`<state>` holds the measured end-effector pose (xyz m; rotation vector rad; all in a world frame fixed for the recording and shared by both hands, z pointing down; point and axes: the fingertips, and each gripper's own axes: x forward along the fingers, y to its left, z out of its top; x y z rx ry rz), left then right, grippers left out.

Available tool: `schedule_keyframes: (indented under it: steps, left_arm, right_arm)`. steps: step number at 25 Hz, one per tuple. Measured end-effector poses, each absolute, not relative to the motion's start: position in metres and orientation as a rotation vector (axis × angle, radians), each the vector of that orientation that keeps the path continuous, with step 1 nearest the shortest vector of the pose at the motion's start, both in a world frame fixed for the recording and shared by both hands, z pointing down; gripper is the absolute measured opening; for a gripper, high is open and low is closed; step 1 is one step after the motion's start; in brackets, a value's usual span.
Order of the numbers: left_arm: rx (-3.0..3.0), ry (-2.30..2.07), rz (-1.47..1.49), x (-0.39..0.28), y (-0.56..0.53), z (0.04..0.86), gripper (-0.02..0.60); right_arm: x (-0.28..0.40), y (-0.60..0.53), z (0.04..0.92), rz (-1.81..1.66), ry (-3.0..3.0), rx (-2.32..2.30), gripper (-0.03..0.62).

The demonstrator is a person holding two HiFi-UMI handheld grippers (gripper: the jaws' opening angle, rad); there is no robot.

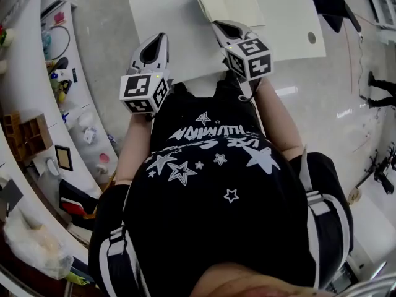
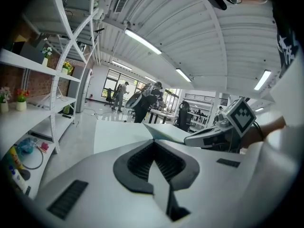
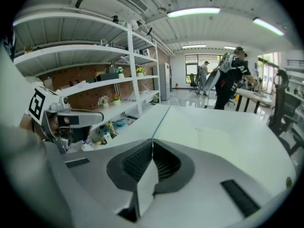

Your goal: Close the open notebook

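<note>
**Notebook** (image 1: pixel 226 2). It lies open on the white table (image 1: pixel 161 11) at the top centre of the head view, with its cream pages up and its far part cut off by the upper frame edge. In the left gripper view it appears right of centre as a thin pale leaf, raised off the tabletop at the end nearest the right gripper.

**Right gripper** (image 1: pixel 218 25). It sits just below the notebook in the head view, with its tip at the notebook's near edge. In the right gripper view the jaws are pressed together on a thin leaf of the notebook. The leaf is seen edge-on as a fine line running up from the jaw tips toward mid-frame. Whether that leaf is a cover or a page cannot be told.

**Left gripper** (image 1: pixel 161 39). It is to the left of the right gripper in the head view and well apart from the notebook, over the table's near edge. In the left gripper view its jaws meet at the tips with nothing between them.

**Marker cubes.** One cube (image 1: pixel 143 91) rides on the left gripper and the other (image 1: pixel 250 57) on the right, both in the upper middle of the head view.

**Person.** A black shirt printed with white stars (image 1: pixel 210 166) fills the lower centre of the head view.

**Surroundings.** White shelving (image 1: pixel 37 135) holding small objects curves down the left edge of the head view. A round hole (image 1: pixel 311 38) marks the table's right part. People (image 3: pixel 232 77) stand on the glossy floor in the upper right of the right gripper view, and strip lights (image 3: pixel 192 12) run along the ceiling at the top.
</note>
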<state>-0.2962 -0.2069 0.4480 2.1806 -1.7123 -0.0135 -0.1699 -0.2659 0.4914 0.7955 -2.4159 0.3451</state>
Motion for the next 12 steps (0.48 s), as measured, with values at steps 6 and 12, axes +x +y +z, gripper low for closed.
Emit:
schedule_keyframes:
  steps: [6, 12]
  left_arm:
    - [2.236, -1.662, 0.015, -0.25, -0.227, 0.439, 0.011]
    - [2.27, -1.648, 0.046, -0.21, -0.244, 0.43, 0.011]
  right_arm:
    - [-0.116, -0.294, 0.461, 0.373, -2.478, 0.912, 0.014]
    - [-0.053, -0.325, 0.463, 0.41, -2.454, 1.023, 0.014]
